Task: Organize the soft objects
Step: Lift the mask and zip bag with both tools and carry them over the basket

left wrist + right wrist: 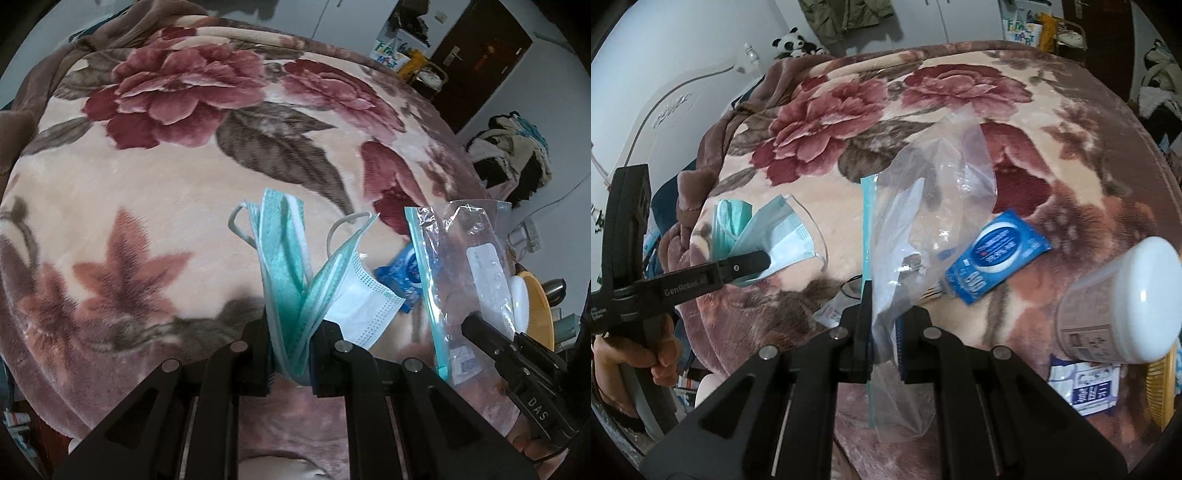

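Note:
My left gripper is shut on a bunch of green-and-white face masks and holds them above the floral blanket. The masks also show in the right wrist view, with the left gripper clamped on them. My right gripper is shut on a clear zip bag with a green seal strip, held upright. The bag shows in the left wrist view, to the right of the masks, with the right gripper at its edge.
A blue tissue pack lies on the blanket behind the bag. A white-lidded tub lies on its side at right, above a blue-and-white packet. A small packet lies near the bag's base. Clothes pile beyond the bed.

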A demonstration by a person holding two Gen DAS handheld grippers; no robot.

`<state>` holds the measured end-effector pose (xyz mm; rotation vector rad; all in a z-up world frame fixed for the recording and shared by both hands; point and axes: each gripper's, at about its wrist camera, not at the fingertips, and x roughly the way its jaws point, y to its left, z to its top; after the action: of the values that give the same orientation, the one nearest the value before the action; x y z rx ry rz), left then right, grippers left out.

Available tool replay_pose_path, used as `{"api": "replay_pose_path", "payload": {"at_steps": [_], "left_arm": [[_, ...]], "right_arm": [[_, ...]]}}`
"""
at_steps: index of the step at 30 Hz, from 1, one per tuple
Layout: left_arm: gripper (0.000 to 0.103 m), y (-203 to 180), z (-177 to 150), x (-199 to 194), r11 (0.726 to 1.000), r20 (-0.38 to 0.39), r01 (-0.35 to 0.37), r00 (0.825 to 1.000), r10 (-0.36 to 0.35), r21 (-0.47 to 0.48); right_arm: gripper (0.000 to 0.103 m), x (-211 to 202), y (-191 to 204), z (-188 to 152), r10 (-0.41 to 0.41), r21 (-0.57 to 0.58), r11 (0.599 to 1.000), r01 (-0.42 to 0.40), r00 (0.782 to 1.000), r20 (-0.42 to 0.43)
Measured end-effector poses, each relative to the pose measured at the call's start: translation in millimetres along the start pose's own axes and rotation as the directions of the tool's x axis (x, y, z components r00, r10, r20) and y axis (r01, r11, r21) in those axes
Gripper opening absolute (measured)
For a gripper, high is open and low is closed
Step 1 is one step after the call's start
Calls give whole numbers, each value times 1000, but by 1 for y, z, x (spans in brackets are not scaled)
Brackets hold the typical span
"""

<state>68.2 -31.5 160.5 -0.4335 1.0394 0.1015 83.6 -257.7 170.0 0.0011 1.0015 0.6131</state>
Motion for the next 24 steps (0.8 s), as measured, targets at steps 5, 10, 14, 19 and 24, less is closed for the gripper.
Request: {"api": "replay_pose_path", "payload": {"at_steps": [5, 10, 14, 19, 24], "left_arm": [[12, -23, 3, 4, 999, -10, 27, 1000, -27, 27], [12, -44, 7, 7, 997, -15, 51, 999, -51, 52], [12, -60, 9, 9, 995, -18, 67, 998, -66, 76], [12, -81, 10, 11, 991, -24, 83, 996, -81, 108], [12, -102, 12, 12, 985, -28, 97, 995, -94, 141]], "right_arm": [[9, -9, -13, 4, -32, 23, 999, 32, 999, 10], [9, -19, -26, 5, -59, 41, 997, 58, 998, 19], [9, -29, -35, 5, -81, 53, 995, 79, 996, 33], [9, -42, -46, 7, -102, 65, 993, 98, 994, 51], [9, -53, -56, 6, -121, 83, 990, 116, 990, 66]]}}
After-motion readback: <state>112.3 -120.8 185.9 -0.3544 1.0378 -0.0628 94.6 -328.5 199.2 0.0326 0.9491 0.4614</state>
